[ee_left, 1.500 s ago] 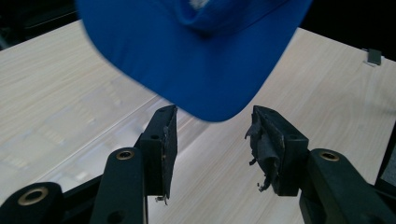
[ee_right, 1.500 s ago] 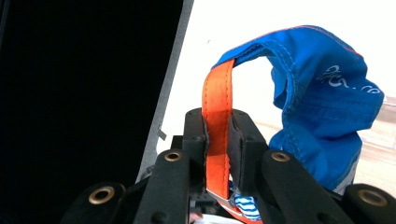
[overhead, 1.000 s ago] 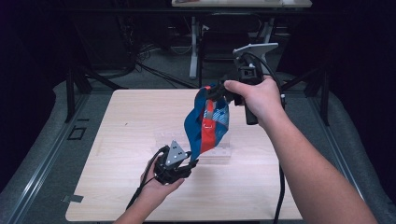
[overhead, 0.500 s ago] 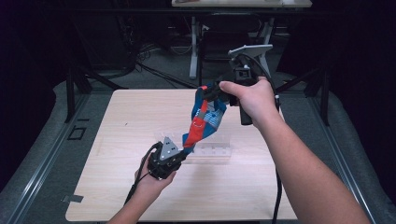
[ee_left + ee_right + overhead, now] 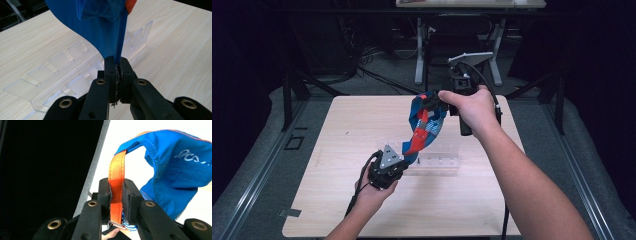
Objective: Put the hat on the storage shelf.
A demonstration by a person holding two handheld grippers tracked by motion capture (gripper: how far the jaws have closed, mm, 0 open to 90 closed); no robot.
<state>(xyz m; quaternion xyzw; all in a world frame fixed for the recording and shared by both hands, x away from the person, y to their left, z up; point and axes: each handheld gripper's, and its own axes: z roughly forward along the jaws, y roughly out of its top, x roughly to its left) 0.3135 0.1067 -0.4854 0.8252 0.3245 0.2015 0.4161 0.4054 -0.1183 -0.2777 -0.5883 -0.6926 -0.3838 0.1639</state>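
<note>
A blue fabric item [image 5: 426, 122] with red-orange parts hangs stretched between my two grippers above the wooden table [image 5: 337, 130]. My right gripper [image 5: 431, 102] holds its top end; in the right gripper view the jaws [image 5: 117, 185] are shut on an orange strap [image 5: 116, 168] of the blue fabric [image 5: 175, 170]. My left gripper [image 5: 408, 158] is at the lower end, low over the table. Its jaws have just been closing and now pinch a blue fabric edge [image 5: 120, 42] between the left gripper's [image 5: 115, 62] pads.
A clear acrylic rack [image 5: 439, 161] with upright dividers lies on the table right under the fabric, also seen behind the left jaws as a clear rack [image 5: 62, 72]. Dark table legs and cables stand beyond the table's far edge.
The left gripper moved in to the fabric's lower end and shut on it. The right hand shifted slightly left and down with the top end, and the fabric now hangs stretched.
</note>
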